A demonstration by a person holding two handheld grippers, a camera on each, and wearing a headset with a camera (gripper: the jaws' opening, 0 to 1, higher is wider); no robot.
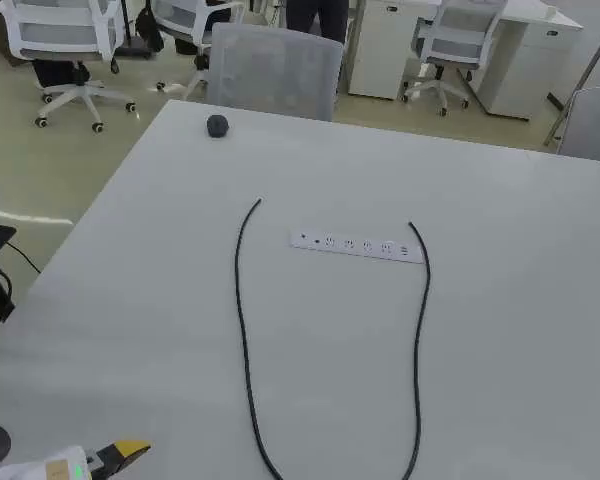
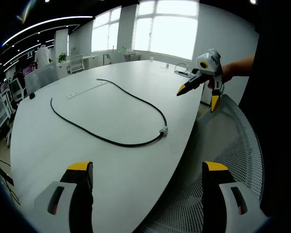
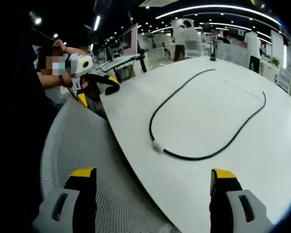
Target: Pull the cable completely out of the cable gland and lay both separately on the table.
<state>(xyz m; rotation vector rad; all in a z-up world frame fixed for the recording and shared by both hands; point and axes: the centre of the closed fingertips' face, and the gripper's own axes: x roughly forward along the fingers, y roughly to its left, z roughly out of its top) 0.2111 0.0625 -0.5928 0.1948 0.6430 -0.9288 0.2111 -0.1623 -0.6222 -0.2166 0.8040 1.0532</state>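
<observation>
A long black cable (image 1: 242,320) lies in a U-shaped loop on the white table (image 1: 520,330). A small white cable gland (image 2: 163,130) (image 3: 157,145) sits on the cable at the bend, close to the table's near edge. My left gripper (image 2: 148,194) hangs open beyond that edge with nothing between its jaws. My right gripper (image 3: 153,199) is open and empty too. Each shows in the other's view, held in a hand off the table: the right gripper (image 2: 196,101) and the left gripper (image 3: 99,96). A gripper's yellow tip (image 1: 130,452) pokes in at the bottom left.
A white power strip (image 1: 355,246) lies inside the loop, and a small dark object (image 1: 217,125) rests near the far edge. A grey mesh chair back (image 2: 223,145) (image 3: 82,145) stands between the grippers and the table edge. Office chairs (image 1: 275,70) and desks stand beyond.
</observation>
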